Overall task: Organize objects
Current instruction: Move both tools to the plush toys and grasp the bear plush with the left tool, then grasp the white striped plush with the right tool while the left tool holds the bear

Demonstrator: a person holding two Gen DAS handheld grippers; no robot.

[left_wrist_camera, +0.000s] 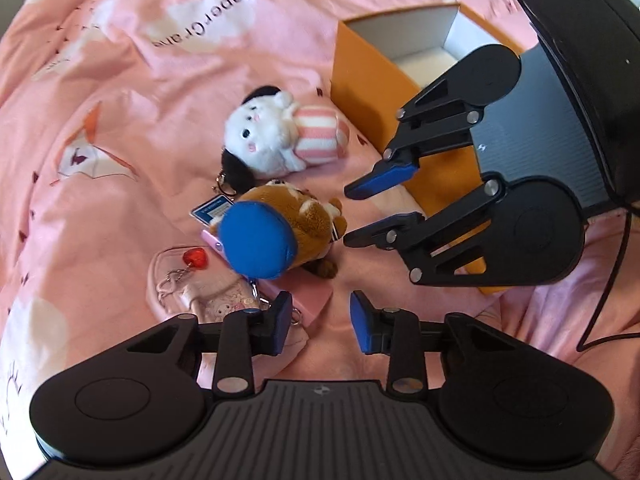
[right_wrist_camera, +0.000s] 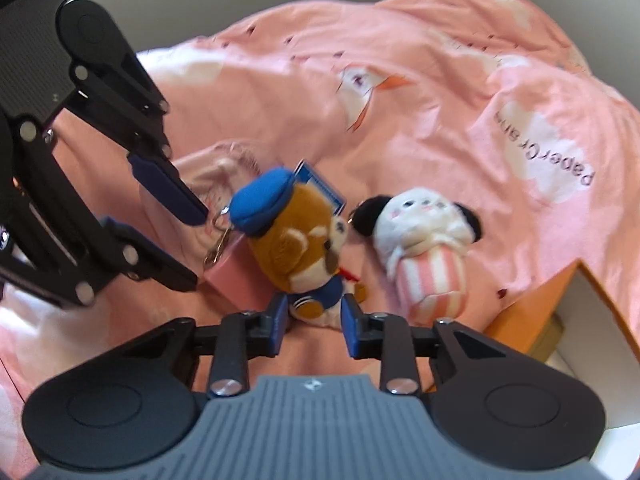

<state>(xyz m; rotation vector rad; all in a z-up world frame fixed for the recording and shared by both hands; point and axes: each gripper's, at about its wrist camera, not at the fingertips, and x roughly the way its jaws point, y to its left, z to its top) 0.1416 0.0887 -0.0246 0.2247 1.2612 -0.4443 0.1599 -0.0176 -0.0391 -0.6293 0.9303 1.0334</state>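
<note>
A brown plush with a blue cap (left_wrist_camera: pixel 276 236) lies on the pink bedsheet, partly on a flat pink box (left_wrist_camera: pixel 308 296). A white plush in a pink striped outfit (left_wrist_camera: pixel 280 132) lies beyond it, near an open orange box (left_wrist_camera: pixel 372 84). My left gripper (left_wrist_camera: pixel 320 326) is open and empty, just short of the pink box. My right gripper (right_wrist_camera: pixel 314 322) is open, its fingertips on either side of the brown plush's (right_wrist_camera: pixel 296 240) feet. The white plush (right_wrist_camera: pixel 424 240) lies to its right. The right gripper also shows in the left wrist view (left_wrist_camera: pixel 352 216).
A pale pink pouch with a red heart charm (left_wrist_camera: pixel 196 284) lies left of the brown plush. A blue and white tag (left_wrist_camera: pixel 212 210) sticks out from under it. A black cable (left_wrist_camera: pixel 612 280) runs at the right. The orange box (right_wrist_camera: pixel 532 316) sits at the right gripper's right.
</note>
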